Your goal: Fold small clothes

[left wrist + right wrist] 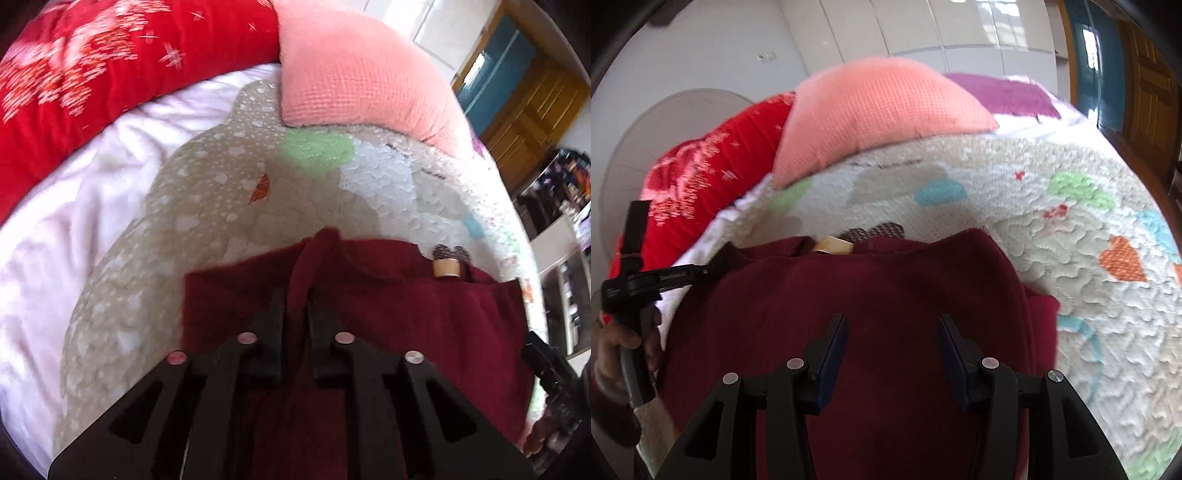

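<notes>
A dark red garment (pixel 406 306) lies on the quilted bed cover (pixel 207 206). My left gripper (pixel 296 299) is shut on a raised fold of this garment, which stands up between the fingers. In the right wrist view the same garment (pixel 886 288) fills the lower middle. My right gripper (pixel 892 325) is open and empty, hovering just above the cloth. A tan label (pixel 833 245) shows at the garment's far edge, and also in the left wrist view (pixel 446 268).
A pink cushion (pixel 351 70) and a red patterned blanket (pixel 92 62) lie at the far side of the bed. A white sheet (pixel 55 229) lies at left. Shelves and a wooden door (pixel 532 110) stand at right. The left gripper's handle and hand (pixel 631 314) show at the left.
</notes>
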Demonstrator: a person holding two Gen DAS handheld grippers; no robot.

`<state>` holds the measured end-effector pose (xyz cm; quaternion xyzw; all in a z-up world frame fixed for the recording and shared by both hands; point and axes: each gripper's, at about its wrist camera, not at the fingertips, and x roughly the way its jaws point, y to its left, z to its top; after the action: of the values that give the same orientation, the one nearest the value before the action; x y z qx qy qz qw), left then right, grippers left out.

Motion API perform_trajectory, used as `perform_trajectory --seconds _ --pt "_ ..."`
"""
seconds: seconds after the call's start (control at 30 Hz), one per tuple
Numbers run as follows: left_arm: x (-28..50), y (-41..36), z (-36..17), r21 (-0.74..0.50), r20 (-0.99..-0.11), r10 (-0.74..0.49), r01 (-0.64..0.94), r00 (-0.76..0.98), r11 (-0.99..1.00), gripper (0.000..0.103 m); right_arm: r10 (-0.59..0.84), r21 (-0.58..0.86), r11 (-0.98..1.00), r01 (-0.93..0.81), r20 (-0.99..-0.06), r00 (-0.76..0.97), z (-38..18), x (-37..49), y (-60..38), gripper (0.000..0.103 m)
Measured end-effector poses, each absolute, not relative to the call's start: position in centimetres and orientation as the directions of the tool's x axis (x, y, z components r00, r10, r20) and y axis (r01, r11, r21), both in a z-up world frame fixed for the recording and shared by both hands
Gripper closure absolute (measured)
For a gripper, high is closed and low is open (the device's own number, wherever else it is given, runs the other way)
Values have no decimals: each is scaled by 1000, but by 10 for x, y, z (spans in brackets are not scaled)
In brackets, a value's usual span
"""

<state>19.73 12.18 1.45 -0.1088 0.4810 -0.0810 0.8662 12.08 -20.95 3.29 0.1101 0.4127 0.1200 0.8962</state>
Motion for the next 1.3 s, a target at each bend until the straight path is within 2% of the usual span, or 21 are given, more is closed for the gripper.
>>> perform_trajectory --seconds 0.13,0.23,0.3,0.4,0.47,0.73,1.2,1.3 --pt "155 139 18 -275 -790 -233 12 567 961 82 281 251 957 -142 -703 654 41 98 -211 53" --pt "124 146 13 -303 -776 -240 -10 583 953 80 248 245 966 -89 -755 607 21 107 -214 43" --pt "109 148 11 -313 -770 -245 -14 589 950 78 216 214 974 -69 -800 560 5 118 -212 43" --pt "90 146 10 -281 -762 -213 -17 611 959 74 207 202 977 -73 -791 576 20 113 -202 43" --pt "83 143 13 -252 -760 -188 -15 622 968 74 271 260 960 -105 -761 590 34 106 -195 43" --pt "68 128 22 -188 -758 -148 5 636 982 74 315 261 949 -179 -732 604 49 78 -166 43" --pt "65 117 22 -169 -763 -137 10 631 986 74 267 256 961 -107 -749 606 31 47 -196 43" --pt "67 116 20 -165 -766 -131 4 629 986 74 253 240 966 -100 -777 577 22 54 -197 43"
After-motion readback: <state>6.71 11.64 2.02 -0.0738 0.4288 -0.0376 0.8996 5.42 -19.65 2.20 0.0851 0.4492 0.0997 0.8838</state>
